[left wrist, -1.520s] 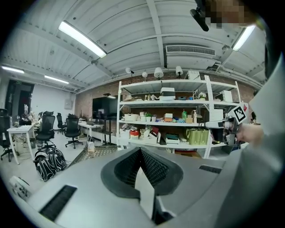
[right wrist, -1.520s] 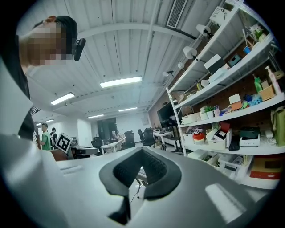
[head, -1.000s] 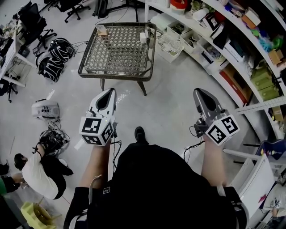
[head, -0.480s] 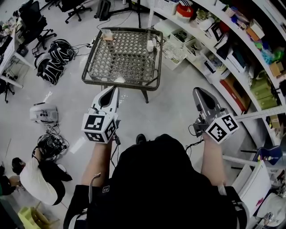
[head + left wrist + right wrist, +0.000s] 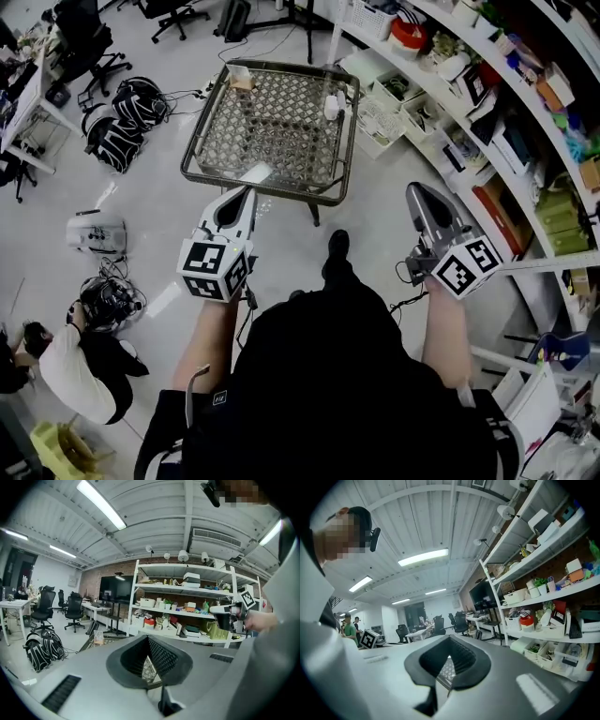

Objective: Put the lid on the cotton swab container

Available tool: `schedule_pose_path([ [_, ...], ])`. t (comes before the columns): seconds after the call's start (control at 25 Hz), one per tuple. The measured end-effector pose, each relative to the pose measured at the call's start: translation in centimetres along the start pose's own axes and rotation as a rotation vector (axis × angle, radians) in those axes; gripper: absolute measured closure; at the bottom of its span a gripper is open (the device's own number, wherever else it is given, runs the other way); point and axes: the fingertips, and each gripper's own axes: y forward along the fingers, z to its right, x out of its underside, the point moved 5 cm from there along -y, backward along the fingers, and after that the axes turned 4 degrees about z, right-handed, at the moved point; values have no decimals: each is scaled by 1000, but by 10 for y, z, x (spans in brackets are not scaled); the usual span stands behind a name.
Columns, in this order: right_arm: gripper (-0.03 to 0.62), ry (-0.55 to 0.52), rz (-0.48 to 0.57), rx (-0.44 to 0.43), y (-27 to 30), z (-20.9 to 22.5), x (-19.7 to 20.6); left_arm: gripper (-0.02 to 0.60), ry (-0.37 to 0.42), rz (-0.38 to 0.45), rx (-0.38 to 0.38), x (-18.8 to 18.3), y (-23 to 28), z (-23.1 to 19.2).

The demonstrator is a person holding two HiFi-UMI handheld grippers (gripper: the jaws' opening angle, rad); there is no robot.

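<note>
A low wire-mesh table [image 5: 225, 141] stands on the floor ahead. A small clear container with a tan top [image 5: 244, 80] sits at its far left corner, also visible in the left gripper view as the container [image 5: 98, 638]. A white flat piece [image 5: 255, 172] lies at the near edge, and a small white object [image 5: 330, 106] stands at the far right. My left gripper [image 5: 246, 192] and right gripper [image 5: 419, 190] are held out in front of me, short of the table. Both are shut with nothing between them, as the left gripper [image 5: 148, 641] and right gripper [image 5: 450, 639] show.
Shelves with bins and boxes [image 5: 487, 103] curve along the right. A black backpack [image 5: 127, 127] and office chairs [image 5: 89, 42] are at the left. A white device [image 5: 94, 232], cables and a crouching person [image 5: 80, 366] occupy the floor at lower left.
The table has drawn closer and lower in the head view as I step forward; my foot now shows ahead. Both grippers keep their pose and stay shut.
</note>
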Motion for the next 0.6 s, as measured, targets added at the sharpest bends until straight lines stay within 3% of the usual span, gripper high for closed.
schedule_pose_path([
  [0.24, 585, 39, -29, -43, 42, 37, 3, 575, -6, -37, -42, -1, 37, -14],
  [0.6, 585, 74, -34, -87, 104, 142, -19, 575, -5, -62, -124, -23, 127, -19],
])
